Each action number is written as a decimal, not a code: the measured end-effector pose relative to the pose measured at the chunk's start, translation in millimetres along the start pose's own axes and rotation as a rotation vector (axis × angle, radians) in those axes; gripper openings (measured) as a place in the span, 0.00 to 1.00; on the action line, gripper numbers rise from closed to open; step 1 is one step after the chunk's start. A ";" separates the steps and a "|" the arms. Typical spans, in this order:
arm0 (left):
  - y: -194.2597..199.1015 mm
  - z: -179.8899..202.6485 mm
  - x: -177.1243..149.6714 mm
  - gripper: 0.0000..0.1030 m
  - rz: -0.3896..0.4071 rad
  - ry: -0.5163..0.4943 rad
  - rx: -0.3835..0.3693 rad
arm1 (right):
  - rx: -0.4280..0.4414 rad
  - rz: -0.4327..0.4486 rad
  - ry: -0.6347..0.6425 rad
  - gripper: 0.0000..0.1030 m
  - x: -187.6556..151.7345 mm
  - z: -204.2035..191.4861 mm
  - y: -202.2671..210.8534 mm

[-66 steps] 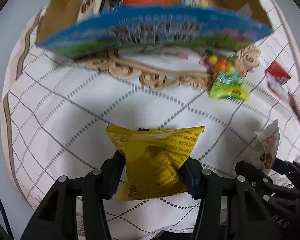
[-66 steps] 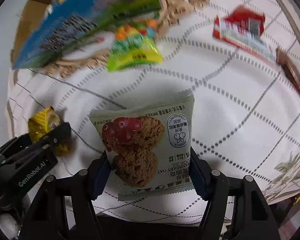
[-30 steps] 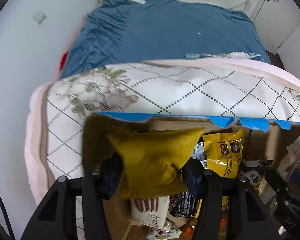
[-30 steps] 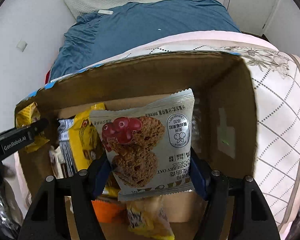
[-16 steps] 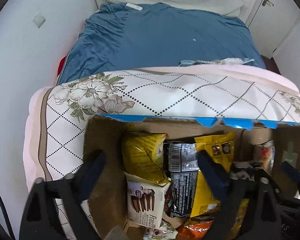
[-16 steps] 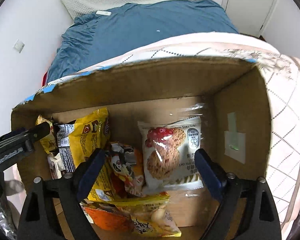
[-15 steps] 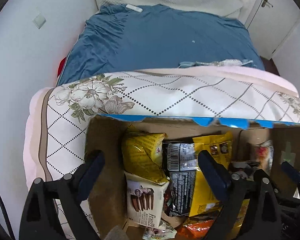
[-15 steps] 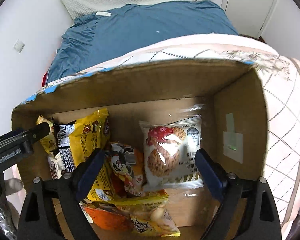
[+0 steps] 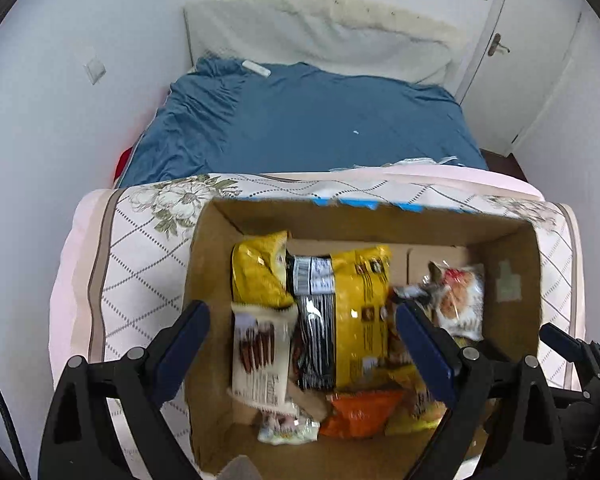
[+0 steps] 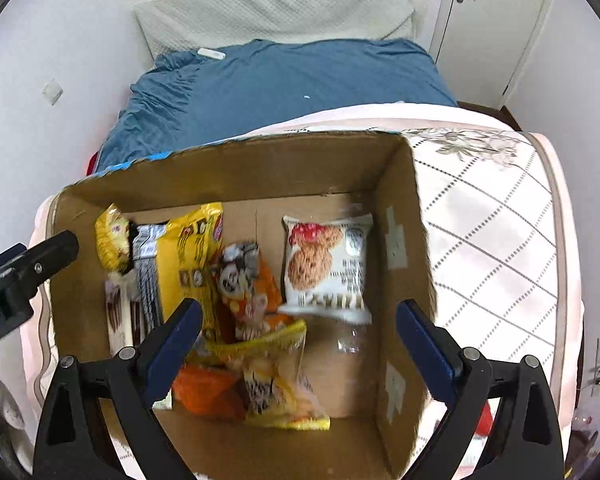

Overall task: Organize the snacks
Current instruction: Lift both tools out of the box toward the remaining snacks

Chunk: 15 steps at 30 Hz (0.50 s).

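An open cardboard box (image 9: 204, 264) (image 10: 404, 208) holds several snack packets. The small yellow packet (image 9: 260, 276) (image 10: 114, 244) lies at its far left. The cranberry oat cookie packet (image 10: 326, 264) (image 9: 458, 300) lies at its right side. My left gripper (image 9: 300, 344) is open and empty above the box's left half. My right gripper (image 10: 296, 336) is open and empty above the box's middle. The left gripper's body (image 10: 24, 268) shows at the left edge of the right wrist view.
The box stands on a white checked quilt (image 9: 140, 256) (image 10: 496, 240) with a pink border. Behind it lies a blue bedsheet (image 9: 300, 128) and a white pillow (image 10: 276, 12). White walls close in on the left; a door (image 10: 488, 20) is at the back right.
Both grippers carried their packets from the quilt to the box, opened and dropped them in. Since then both have drawn back and higher, so more of the box shows.
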<state>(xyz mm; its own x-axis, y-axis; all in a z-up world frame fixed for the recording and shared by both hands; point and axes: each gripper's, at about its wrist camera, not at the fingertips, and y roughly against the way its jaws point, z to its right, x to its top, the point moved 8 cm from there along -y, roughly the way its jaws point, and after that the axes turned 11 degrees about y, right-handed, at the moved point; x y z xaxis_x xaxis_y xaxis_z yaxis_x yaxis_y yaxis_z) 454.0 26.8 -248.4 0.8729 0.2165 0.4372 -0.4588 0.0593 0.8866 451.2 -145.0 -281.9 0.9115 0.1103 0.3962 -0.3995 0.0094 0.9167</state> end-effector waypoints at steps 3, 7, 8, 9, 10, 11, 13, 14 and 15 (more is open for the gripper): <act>17.6 -2.7 -14.2 0.92 0.027 -0.004 -0.001 | 0.000 0.026 -0.001 0.96 -15.2 0.8 19.6; 42.1 -6.4 -30.6 0.92 0.068 -0.018 0.002 | -0.009 0.058 0.006 0.96 -30.5 -2.9 43.3; 48.8 -7.0 -35.3 0.92 0.077 -0.021 0.003 | -0.013 0.068 0.010 0.96 -35.1 -4.3 50.1; 55.0 -7.5 -39.9 0.92 0.087 -0.024 0.003 | -0.014 0.079 0.015 0.96 -39.9 -6.0 57.4; 59.5 -7.8 -43.8 0.92 0.094 -0.027 0.004 | -0.015 0.086 0.018 0.96 -42.8 -7.1 62.4; 65.6 -9.0 -48.4 0.92 0.102 -0.029 0.003 | -0.015 0.097 0.019 0.96 -47.2 -8.4 69.4; 76.8 -10.8 -56.9 0.92 0.117 -0.034 0.006 | -0.014 0.112 0.024 0.96 -53.5 -10.0 80.7; 82.6 -11.7 -61.8 0.92 0.123 -0.037 0.007 | -0.016 0.122 0.025 0.96 -57.1 -10.8 87.1; 86.6 -13.0 -66.0 0.92 0.126 -0.038 0.007 | -0.017 0.129 0.027 0.96 -59.4 -11.2 91.6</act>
<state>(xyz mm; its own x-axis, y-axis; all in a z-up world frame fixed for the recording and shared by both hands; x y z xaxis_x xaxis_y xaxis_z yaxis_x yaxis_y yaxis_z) 354.5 30.3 -202.5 0.8139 0.1850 0.5507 -0.5644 0.0268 0.8251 359.4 -139.6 -222.1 0.8496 0.1384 0.5089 -0.5150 0.0098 0.8571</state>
